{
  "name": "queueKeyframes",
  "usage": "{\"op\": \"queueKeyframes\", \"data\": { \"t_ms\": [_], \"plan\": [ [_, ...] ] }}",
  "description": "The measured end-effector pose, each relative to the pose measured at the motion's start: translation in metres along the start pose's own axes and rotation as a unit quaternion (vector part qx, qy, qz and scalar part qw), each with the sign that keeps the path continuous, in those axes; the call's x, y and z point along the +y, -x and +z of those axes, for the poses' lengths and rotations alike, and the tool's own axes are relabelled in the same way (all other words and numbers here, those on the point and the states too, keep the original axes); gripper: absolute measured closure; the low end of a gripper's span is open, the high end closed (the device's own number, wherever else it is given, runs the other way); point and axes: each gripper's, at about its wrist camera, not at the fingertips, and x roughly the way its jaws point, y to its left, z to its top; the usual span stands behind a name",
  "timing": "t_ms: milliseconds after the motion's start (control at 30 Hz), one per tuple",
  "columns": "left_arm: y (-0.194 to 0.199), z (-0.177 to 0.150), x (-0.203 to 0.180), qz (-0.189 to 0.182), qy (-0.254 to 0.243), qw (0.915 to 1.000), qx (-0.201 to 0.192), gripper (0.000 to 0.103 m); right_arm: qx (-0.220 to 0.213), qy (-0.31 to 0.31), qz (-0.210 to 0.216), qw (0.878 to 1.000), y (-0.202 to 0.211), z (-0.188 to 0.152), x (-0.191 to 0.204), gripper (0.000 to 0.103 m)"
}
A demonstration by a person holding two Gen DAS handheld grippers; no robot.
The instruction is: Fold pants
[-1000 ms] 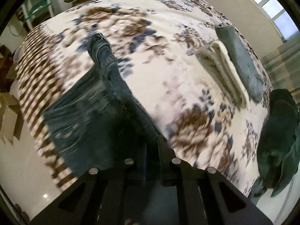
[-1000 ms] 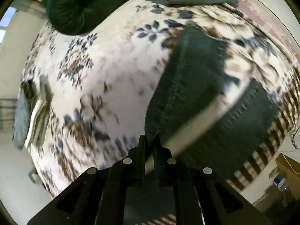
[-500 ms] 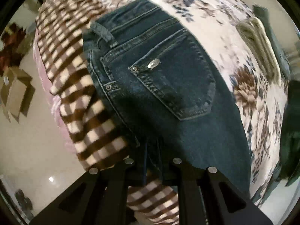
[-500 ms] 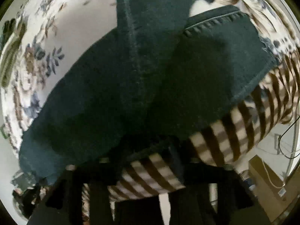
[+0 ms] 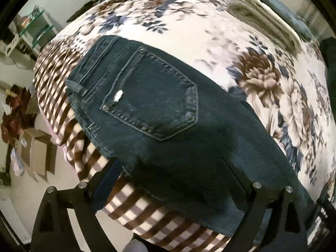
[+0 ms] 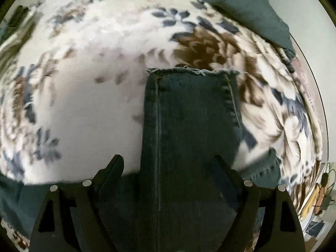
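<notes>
Jeans (image 5: 168, 126) lie flat at the bed (image 5: 210, 52) edge, halved lengthwise. Left gripper (image 5: 172, 163) and right gripper (image 6: 168, 163) both spread, empty. Next fold needs even grips on hem (image 6: 189, 71).

This is a bedroom in a home. A big bed with a soft white blanket covered in brown and blue flowers (image 5: 210, 42) fills the room. Folded towels (image 5: 262, 14) lie at its far side. Brown cardboard boxes (image 5: 35, 153) sit on the floor at the left.
</notes>
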Motion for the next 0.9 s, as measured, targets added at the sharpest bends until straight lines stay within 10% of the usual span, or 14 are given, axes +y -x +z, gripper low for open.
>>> {"op": "queueKeyframes", "data": {
  "t_ms": [67,100,333,567,900],
  "plan": [
    [0.001,-0.002,-0.004,-0.002,-0.004,1.0,0.001,0.009,0.001,-0.016,-0.014,1.0,0.0,0.006,-0.012,0.089],
    [0.002,-0.002,-0.006,-0.003,-0.005,1.0,0.001,0.009,-0.005,-0.032,-0.011,0.999,0.005,0.005,-0.023,0.094],
    [-0.003,-0.008,-0.011,-0.02,-0.004,0.9996,0.022,0.009,-0.001,-0.206,0.003,0.979,0.034,-0.051,-0.158,0.094],
    [0.003,-0.007,0.001,-0.021,-0.001,0.9995,0.024,0.009,0.014,-0.309,0.091,0.947,0.039,-0.108,-0.215,0.061],
    [0.012,0.03,0.08,0.009,0.034,0.9993,0.013,0.009,0.122,-0.263,0.305,0.907,0.031,-0.169,-0.013,0.059]
  ]
}}
